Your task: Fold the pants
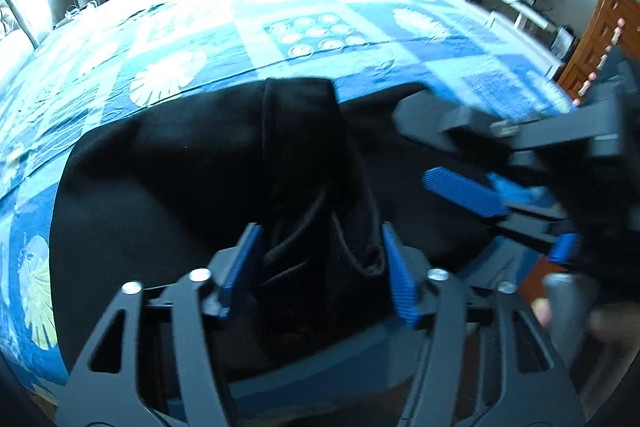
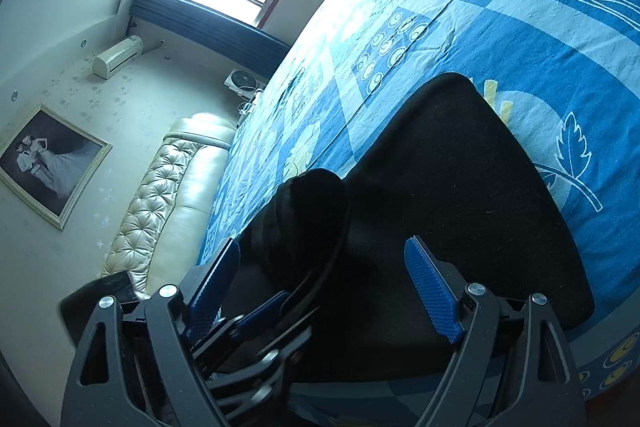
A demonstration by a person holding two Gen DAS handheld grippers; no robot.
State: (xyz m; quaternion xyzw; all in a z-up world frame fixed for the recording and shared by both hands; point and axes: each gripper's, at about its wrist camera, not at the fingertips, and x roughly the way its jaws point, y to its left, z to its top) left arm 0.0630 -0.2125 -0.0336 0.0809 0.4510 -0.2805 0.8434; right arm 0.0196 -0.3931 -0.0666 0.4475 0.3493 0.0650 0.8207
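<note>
Black pants (image 1: 192, 163) lie partly folded on the bed (image 1: 360, 27); one bunched ridge remains. Left claw (image 1: 320, 267) released, straddling it; right claw (image 2: 324, 287) released, empty.

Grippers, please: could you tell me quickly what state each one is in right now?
Left gripper: open, black pants fabric between the pads, not pinched.
Right gripper: open, holding nothing.
</note>
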